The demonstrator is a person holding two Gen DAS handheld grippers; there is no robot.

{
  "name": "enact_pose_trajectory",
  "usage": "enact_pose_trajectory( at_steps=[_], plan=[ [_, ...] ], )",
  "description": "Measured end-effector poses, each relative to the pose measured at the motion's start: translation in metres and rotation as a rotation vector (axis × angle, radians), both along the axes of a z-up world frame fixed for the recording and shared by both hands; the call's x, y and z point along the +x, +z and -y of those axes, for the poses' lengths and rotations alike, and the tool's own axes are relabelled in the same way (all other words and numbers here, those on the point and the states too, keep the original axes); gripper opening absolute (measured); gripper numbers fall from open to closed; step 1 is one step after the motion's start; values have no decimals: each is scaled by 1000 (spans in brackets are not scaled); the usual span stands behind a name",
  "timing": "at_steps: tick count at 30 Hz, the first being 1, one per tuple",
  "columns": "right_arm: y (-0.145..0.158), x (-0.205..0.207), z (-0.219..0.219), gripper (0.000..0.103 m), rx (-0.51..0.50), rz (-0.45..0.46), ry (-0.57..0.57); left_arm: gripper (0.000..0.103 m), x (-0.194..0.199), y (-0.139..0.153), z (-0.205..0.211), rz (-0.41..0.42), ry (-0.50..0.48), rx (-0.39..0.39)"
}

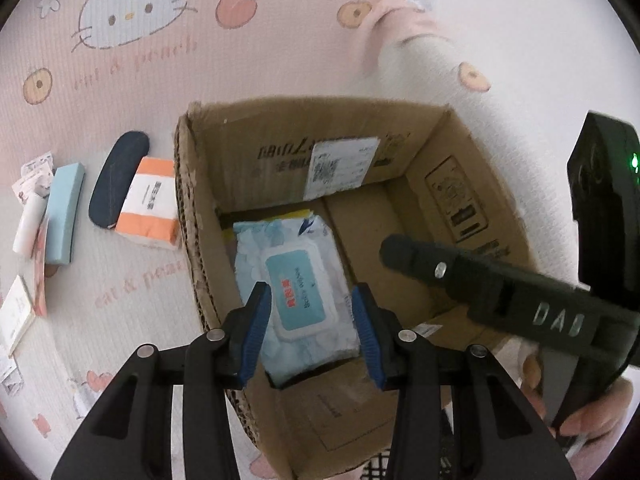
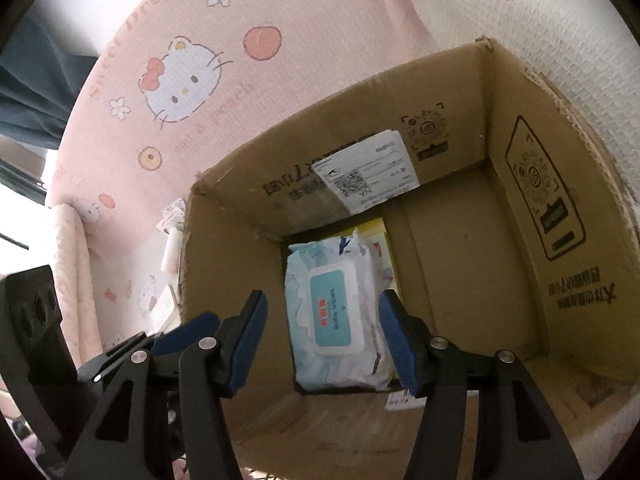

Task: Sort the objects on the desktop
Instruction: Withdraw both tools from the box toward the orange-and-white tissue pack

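Your left tool [image 1: 312, 320] and right tool [image 2: 322, 334] both hang released above the wipes pack [image 1: 298, 296] lying inside the cardboard box [image 1: 460, 184].

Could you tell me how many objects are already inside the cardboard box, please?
2 visible: a pale blue wet-wipes pack lying flat on the floor of the brown cardboard box, and a flat yellow item mostly hidden beneath it. More may be underneath.

The cardboard box [image 1: 440, 184] was brown; the wipes pack [image 1: 296, 292] pale blue, white-lidded; the tissue pack [image 1: 150, 204] orange-and-white striped.
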State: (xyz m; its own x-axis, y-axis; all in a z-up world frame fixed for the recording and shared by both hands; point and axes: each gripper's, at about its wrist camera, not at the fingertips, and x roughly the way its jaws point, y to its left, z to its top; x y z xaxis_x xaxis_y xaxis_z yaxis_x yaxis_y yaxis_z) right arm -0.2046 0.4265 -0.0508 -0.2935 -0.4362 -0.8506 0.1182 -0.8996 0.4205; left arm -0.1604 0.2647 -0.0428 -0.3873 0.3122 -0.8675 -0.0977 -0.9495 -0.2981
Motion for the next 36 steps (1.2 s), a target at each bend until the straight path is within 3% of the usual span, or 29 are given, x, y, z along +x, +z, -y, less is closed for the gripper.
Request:
enact_pose_trajectory(
  at_steps=[8, 11, 16, 22, 28, 36],
  plan=[
    [47, 25, 15, 60, 80, -83, -12, 48, 18, 35, 27, -54, -42, 113],
    [68, 35, 26, 61, 93, -122, -11, 57, 24, 45, 49, -54, -37, 180],
    [97, 53, 50, 61, 145, -200, -12, 58, 37, 51, 88, -88, 18, 352],
    [123, 77, 82, 61, 185, -210, -52, 58, 51, 57, 140, -135, 54, 361],
    [141, 93, 131, 62, 167, -237, 11, 58, 65, 63, 191, -182, 90, 370],
    [117, 87, 211, 63, 132, -235, 156, 58, 81, 61, 262, -242, 148, 354]
  ],
)
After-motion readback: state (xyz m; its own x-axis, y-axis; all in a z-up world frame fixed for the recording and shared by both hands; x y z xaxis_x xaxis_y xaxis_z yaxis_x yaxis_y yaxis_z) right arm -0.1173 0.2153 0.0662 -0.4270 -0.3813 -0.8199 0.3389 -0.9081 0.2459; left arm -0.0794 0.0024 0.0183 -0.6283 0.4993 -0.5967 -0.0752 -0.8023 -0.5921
